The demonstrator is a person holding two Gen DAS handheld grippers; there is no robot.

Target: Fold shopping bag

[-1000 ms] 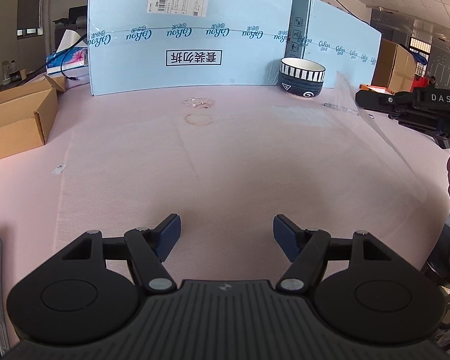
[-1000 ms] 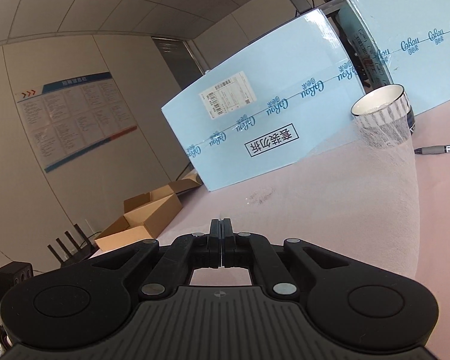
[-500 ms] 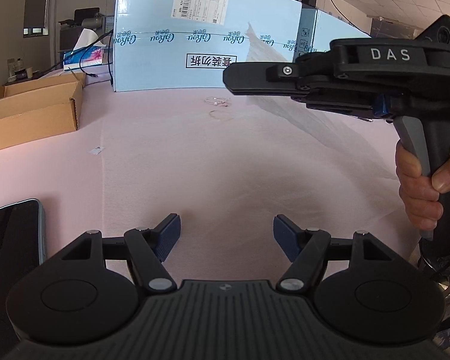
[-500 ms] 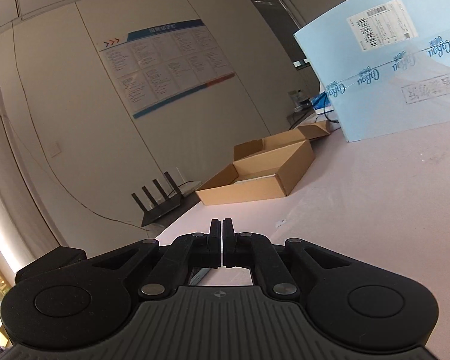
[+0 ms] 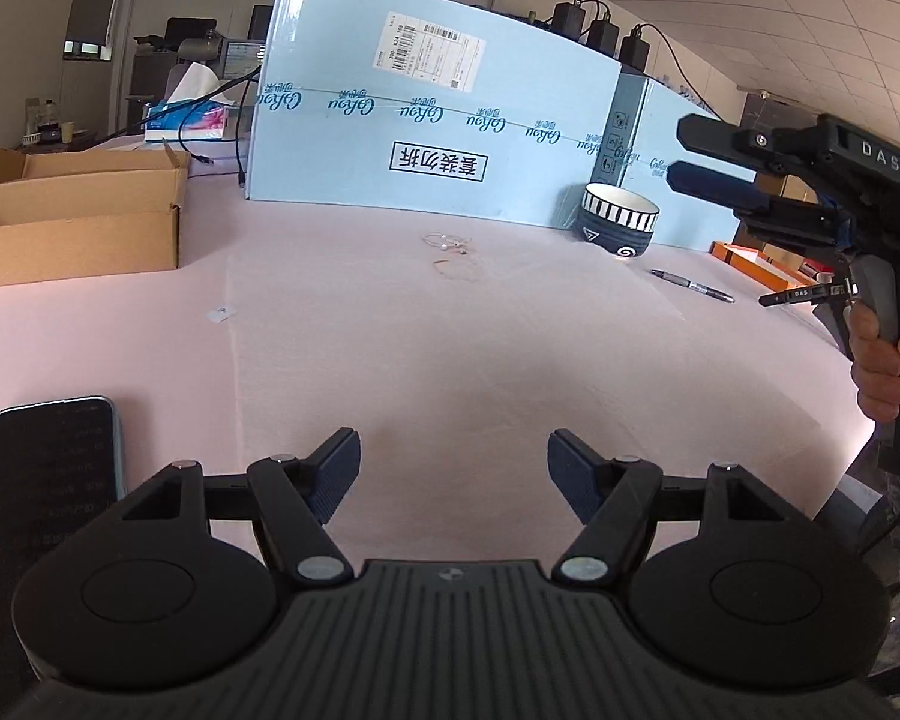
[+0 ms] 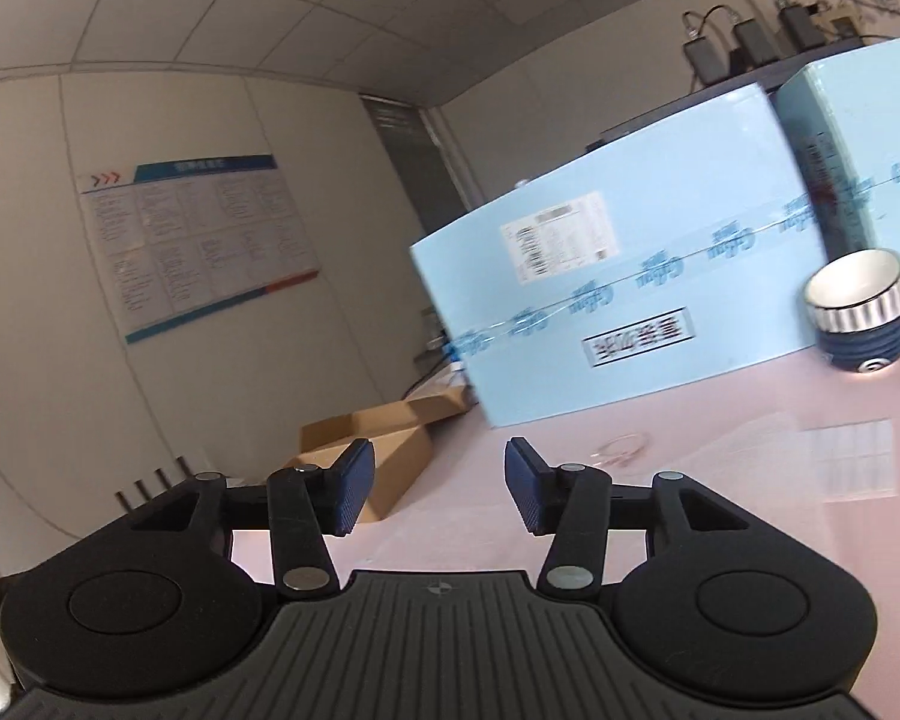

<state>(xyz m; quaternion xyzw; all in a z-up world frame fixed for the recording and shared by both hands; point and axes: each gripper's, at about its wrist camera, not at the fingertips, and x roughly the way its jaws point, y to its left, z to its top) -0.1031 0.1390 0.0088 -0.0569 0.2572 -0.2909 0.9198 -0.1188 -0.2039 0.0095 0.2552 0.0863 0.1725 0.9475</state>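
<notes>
The thin see-through shopping bag lay flat on the pink table, its near part just ahead of the left gripper, whose jaws stood wide apart with nothing between them. The right gripper, held in a hand above the table's right side, had just been opening and gripped nothing. A striped bowl stood beside the blue box.

Office, tiled ceiling, wall notice board, cardboard boxes
</notes>
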